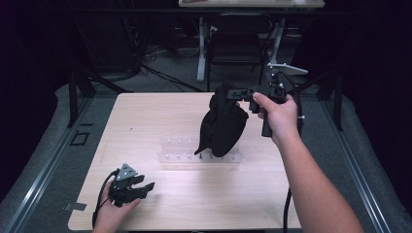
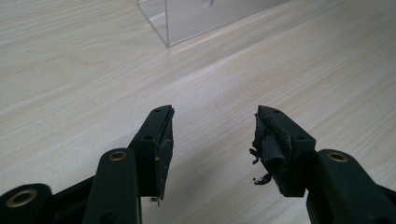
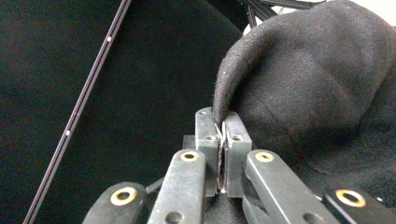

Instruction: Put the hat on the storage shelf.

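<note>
A black cloth (image 1: 222, 124) hangs in the air above a clear plastic rack (image 1: 177, 149) in the middle of the table. My right gripper (image 1: 239, 93) is shut on the cloth's top edge and holds it up; in the right gripper view the jaws pinch a fold of the black cloth (image 3: 308, 88) between the fingertips (image 3: 208, 123). My left gripper (image 1: 145, 186) rests low on the table at the front left. Its jaws stand open with nothing between them, and the left gripper (image 2: 214, 122) points across bare wood toward the clear rack (image 2: 187, 18).
The light wooden table (image 1: 145, 116) has bare room left of the rack and along the front. Beyond the far edge stand a dark chair (image 1: 238, 43) and desk legs. Dark floor and metal rails run along both sides.
</note>
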Motion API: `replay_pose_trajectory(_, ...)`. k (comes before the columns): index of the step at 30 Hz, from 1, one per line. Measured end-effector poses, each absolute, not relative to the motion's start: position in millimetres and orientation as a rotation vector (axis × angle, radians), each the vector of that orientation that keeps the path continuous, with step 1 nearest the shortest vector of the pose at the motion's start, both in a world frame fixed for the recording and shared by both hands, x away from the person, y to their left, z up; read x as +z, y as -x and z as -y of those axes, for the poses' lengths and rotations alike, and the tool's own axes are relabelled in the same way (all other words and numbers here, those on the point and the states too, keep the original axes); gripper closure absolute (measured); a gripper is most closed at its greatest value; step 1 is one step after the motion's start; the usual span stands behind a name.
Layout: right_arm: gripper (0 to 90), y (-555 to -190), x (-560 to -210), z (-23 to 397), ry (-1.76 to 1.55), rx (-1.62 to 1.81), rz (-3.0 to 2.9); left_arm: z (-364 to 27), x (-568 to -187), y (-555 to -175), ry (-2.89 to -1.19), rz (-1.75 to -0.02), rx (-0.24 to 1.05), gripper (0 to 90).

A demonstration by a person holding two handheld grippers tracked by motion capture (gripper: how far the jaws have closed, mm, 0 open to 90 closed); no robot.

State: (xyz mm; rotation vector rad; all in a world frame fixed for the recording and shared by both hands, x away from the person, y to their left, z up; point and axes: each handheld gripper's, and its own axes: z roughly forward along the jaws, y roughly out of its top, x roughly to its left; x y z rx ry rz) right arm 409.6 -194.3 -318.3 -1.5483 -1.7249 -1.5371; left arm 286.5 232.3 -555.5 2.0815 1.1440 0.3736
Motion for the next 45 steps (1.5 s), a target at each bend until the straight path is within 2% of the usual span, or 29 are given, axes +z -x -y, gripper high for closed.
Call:
replay_pose_trajectory(19, 87.6, -412.7, -328.8, 187.9, 1.516, -1.510, 1.717, -224.2, -548.8, -288.7, -2.050, -1.106, 0.374, 46.6)
replay_pose_trajectory(30, 86.6, -411.8, -326.8, 171.7, 1.483, -1.497, 1.730, -211.2, -527.1, -291.6, -1.999, -1.030, 0.364, 47.1)
replay_pose_trajectory(45, 85.6, -413.5, -325.2, 153.0, 1.461, -1.490, 1.718, -174.7, -493.2, -304.5, -1.973, -0.905, 0.429, 48.8)
